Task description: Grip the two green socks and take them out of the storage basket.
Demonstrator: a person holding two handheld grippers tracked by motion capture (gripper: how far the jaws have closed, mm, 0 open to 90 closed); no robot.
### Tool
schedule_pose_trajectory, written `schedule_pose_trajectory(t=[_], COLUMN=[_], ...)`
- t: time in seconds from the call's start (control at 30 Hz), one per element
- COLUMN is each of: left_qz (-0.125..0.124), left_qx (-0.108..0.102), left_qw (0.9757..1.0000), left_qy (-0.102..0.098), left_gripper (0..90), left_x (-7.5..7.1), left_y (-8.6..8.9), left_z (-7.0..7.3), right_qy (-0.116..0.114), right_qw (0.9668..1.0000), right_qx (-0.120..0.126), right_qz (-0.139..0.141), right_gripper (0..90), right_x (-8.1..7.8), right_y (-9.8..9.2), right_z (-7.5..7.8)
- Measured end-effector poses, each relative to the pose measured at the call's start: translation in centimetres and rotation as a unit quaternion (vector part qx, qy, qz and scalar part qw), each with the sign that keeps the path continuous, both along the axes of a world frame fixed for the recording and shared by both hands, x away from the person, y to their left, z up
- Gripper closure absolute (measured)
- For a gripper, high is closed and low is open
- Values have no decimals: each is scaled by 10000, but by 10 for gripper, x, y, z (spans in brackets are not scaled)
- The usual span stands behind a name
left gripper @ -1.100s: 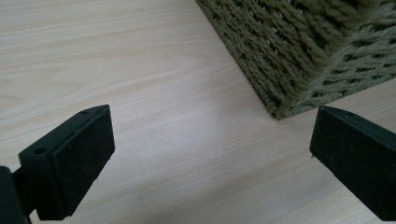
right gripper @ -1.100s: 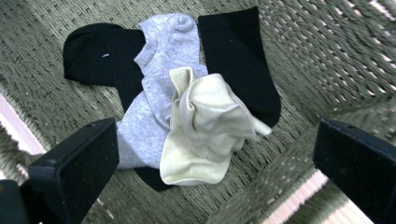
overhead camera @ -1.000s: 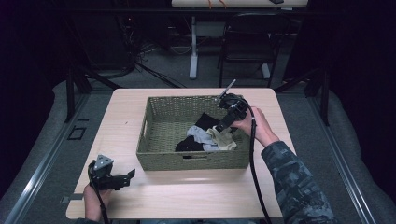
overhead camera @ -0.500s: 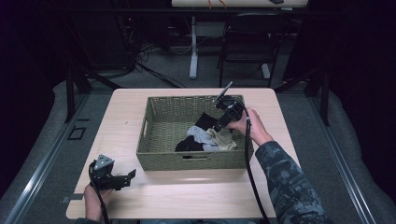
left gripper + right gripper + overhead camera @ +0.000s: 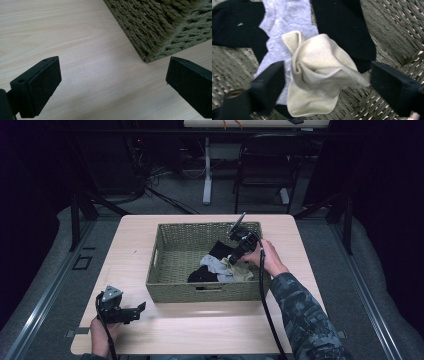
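Right gripper (image 5: 324,82) is coming down into the basket (image 5: 165,270) near its right wall, jaws narrowing but open, straddling the cream sock (image 5: 322,72) without pressing it: a grab is being set up. Left gripper (image 5: 112,82) is idling wide open and empty at the table (image 5: 200,335)'s front left corner. Socks under the cream one are partly covered.

the room around the table (image 5: 200,330) is very dark, almost black at both sides. light falls from above onto the pale wood, so it looks bright. the basket (image 5: 170,270) throws a soft shadow on the wood in front of it. the high view is a bit grainy. in the right gripper view the cream sock (image 5: 319,72) and the black jaws look smeared and blurry. the left gripper view is sharp.
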State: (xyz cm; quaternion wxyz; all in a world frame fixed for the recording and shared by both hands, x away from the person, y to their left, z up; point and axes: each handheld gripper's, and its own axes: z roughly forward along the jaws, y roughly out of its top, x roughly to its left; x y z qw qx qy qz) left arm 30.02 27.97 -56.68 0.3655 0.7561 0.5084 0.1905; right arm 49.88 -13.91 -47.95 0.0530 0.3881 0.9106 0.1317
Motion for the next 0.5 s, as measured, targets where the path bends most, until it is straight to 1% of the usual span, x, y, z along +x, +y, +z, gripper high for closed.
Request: schedule_pose_trajectory(t=[0.03,0.07,0.13,0.17,0.2,0.23,0.27,0.3,0.33,0.37,0.4,0.43,0.47,0.5], left_qz=[0,4,5,7,6,6,-2,-2,-2,2,-1,0,-5,-2], left_qx=[1,-7,-4,-3,1,1,7,10,10,13,12,19,18,20], left_qw=[10000,10000,10000,10000,10000,10000,10000,10000,10000,10000,10000,10000,10000,10000], left_qy=[3,-13,-16,-17,-16,-16,-3,-3,-3,-3,-7,-6,-7,-6], left_gripper=[0,0,0,0,0,0,0,0,0,0,0,0,0,0], left_x=[0,0,0,0,0,0,0,0,0,0,0,0,0,0], left_y=[0,0,0,0,0,0,0,-1,-1,-1,-1,-1,-1,-1], left_z=[0,0,-1,-1,-1,-1,-1,-1,-1,-1,-1,-1,-1,-1], right_qy=[30,45,30,15,0,0,-11,-6,-6,-2,-42,-28,-49,-54], right_qw=[10000,10000,9999,9999,9998,9998,9997,9997,9997,9997,9995,9995,9995,9995], right_qx=[4,-66,-116,-81,-127,-127,-138,-142,-142,-161,-179,-219,-161,-186], right_qz=[-34,-35,-86,-140,-144,-144,-208,-208,-208,-205,-239,-203,-251,-239], right_gripper=[161,205,287,336,387,387,502,547,547,590,682,708,734,759], right_x=[0,1,2,2,3,3,2,2,2,2,0,1,0,0], right_y=[0,0,0,0,0,0,0,0,0,0,0,-1,-1,-2], right_z=[-1,-2,-3,-3,-3,-3,-3,-3,-3,-3,-3,-2,-2,-1])
